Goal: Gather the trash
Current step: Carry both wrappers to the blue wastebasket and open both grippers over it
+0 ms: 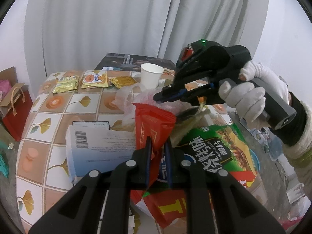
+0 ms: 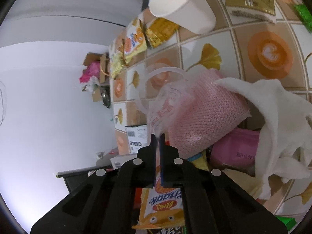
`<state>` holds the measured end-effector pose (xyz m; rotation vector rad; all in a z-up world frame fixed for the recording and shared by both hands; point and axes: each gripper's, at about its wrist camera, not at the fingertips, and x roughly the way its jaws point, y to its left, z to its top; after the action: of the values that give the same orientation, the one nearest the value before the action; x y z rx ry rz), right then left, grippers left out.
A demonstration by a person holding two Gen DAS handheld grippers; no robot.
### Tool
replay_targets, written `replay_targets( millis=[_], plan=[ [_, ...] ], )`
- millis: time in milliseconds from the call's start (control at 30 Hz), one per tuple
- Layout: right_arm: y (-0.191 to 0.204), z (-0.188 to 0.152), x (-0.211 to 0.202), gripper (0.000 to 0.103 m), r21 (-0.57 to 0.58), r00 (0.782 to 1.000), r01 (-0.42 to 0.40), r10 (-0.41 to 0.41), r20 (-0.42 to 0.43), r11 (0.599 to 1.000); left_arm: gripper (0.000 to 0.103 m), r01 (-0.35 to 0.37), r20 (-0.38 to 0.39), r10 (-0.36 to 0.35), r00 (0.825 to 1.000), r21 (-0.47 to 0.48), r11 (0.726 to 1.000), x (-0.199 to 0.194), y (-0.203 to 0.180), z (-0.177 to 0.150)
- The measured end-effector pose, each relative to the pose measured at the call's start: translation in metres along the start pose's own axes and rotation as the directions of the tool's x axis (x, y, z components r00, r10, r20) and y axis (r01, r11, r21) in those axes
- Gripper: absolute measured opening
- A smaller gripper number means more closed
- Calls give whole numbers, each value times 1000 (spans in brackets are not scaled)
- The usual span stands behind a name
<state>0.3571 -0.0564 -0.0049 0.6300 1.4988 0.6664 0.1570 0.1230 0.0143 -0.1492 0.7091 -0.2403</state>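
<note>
White box (image 2: 136,136) reads "CABLE"; orange packet (image 2: 161,206) perhaps "snack".

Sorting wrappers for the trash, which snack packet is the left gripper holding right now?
The red packet, pinched between the left gripper; the green chip bag lies loose beside it.

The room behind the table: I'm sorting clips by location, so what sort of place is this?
Probably a lived-in home room, not a lab: a table under a ginkgo-and-coffee-print cloth strewn with snack wrappers, long grey curtains behind it, and gift bags on the floor beside it.
</note>
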Motion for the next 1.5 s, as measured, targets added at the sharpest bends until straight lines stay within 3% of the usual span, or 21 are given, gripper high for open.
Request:
replay_targets(
  millis=[267, 433, 633, 800, 933, 1033, 1133, 1233, 1333, 1500],
  plan=[
    [17, -17, -41, 1, -60, 992, -88, 93, 84, 994, 13, 0, 81, 4, 997, -39, 999, -32, 5, 13],
    [22, -39, -89, 1, -109, 971, -157, 174, 166, 982, 12, 60, 141, -50, 989, -70, 996, -61, 0, 25],
    [-1, -89, -169, 1, -163, 919, -205, 247, 307, 965, 12, 167, 166, -157, 974, -48, 985, -86, -29, 42],
    [-53, -144, -234, 1, -139, 862, -192, 235, 450, 971, 12, 286, 125, -285, 950, 12, 958, -87, -75, 57],
    [-115, -191, -277, 1, -61, 808, -186, 188, 558, 981, 13, 428, 5, -429, 903, 62, 902, -64, -138, 74],
    [-174, -230, -306, 1, 30, 761, -192, 129, 636, 981, 13, 523, -127, -511, 850, 88, 848, -30, -199, 87],
    [-232, -261, -328, 1, 141, 715, -182, 32, 699, 973, 13, 579, -256, -536, 804, 138, 803, 10, -274, 89],
    [-289, -284, -336, 1, 254, 681, -189, -59, 730, 948, 12, 622, -387, -523, 759, 194, 759, 58, -357, 83],
    [-346, -295, -339, 1, 365, 655, -201, -153, 740, 909, 13, 640, -524, -456, 720, 248, 727, 123, -439, 64],
    [-437, -292, -328, 1, 522, 659, -257, -248, 710, 813, 13, 655, -669, -339, 661, 296, 695, 219, -538, 8]
  ],
)
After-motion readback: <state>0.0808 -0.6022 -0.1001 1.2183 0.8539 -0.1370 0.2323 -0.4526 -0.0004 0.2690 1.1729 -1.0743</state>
